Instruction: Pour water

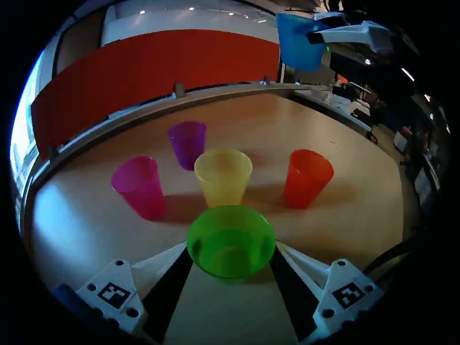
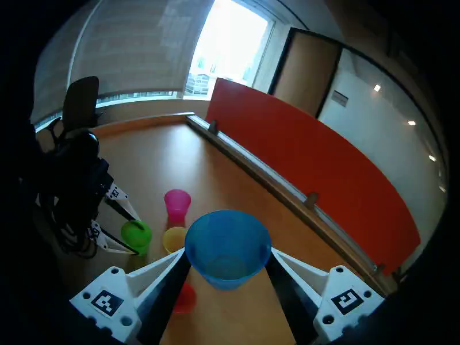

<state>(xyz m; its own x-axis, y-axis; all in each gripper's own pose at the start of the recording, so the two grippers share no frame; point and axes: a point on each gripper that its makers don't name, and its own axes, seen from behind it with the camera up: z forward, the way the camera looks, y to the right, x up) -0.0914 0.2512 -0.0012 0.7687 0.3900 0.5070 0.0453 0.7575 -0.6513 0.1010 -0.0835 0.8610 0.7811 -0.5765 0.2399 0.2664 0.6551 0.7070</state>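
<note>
Two cups gripped: green cup [image 1: 231,241], blue cup [image 2: 228,247]; orange cup [image 2: 187,298] half hidden.

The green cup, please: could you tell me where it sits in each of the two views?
Left gripper view: green cup at bottom centre, nearest the camera.
Right gripper view: green cup at lower left, just left of the yellow cup.
Shared landmark: the red partition.
</note>
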